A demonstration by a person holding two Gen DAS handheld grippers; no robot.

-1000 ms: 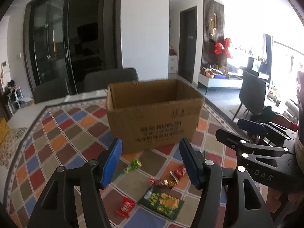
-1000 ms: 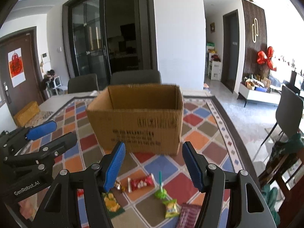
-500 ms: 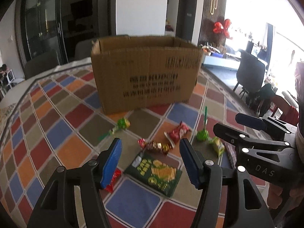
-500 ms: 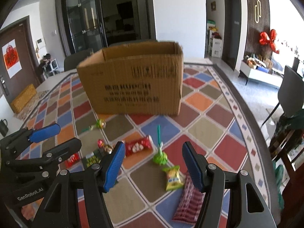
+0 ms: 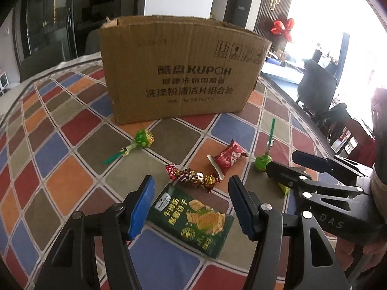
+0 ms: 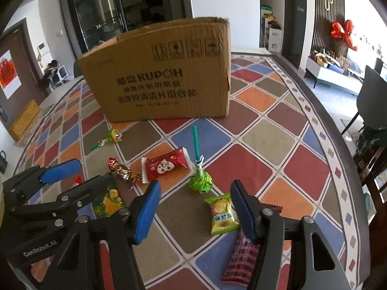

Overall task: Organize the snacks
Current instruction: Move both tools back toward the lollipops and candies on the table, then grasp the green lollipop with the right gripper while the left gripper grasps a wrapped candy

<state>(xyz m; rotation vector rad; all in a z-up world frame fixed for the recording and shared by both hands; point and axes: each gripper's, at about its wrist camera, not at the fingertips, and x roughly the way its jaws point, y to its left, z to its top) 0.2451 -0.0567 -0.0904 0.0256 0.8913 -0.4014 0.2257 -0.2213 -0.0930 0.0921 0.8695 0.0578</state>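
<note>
Snacks lie scattered on the patterned tablecloth [image 6: 263,135] in front of the cardboard box [image 5: 179,72], which stands upright with its open top out of view from both cameras. None can be seen inside the box, so the sorting appears not yet begun.

Left gripper [image 5: 191,205]: jaws apart, empty, held low over the green cracker packet [image 5: 193,220], which lies flat between and just beyond the blue pads. Right gripper [image 6: 194,211]: jaws apart, empty, with the yellow-green sachet [image 6: 221,215] just inside its right pad and the green lollipop [image 6: 200,181] a little further ahead.

Other items: a second lollipop [image 5: 142,139] near the box, a gold-and-red twist candy [image 5: 193,176] touching the far edge of the cracker packet, a red wrapped cake [image 6: 167,165] and a dark checked packet [image 6: 241,253] partly under the right gripper.

Likely hazards, as judged from this layout:
- A flat packet offers little edge; pads closing from above may slide over it or push it along the cloth instead of lifting it.
- The twist candy sits so close that a closing left gripper may catch or drag it.
- The round lollipop head may roll or pivot out of a pinch.
- The two grippers work near each other and could collide.
- The tall box wall may snag a low carry.
</note>
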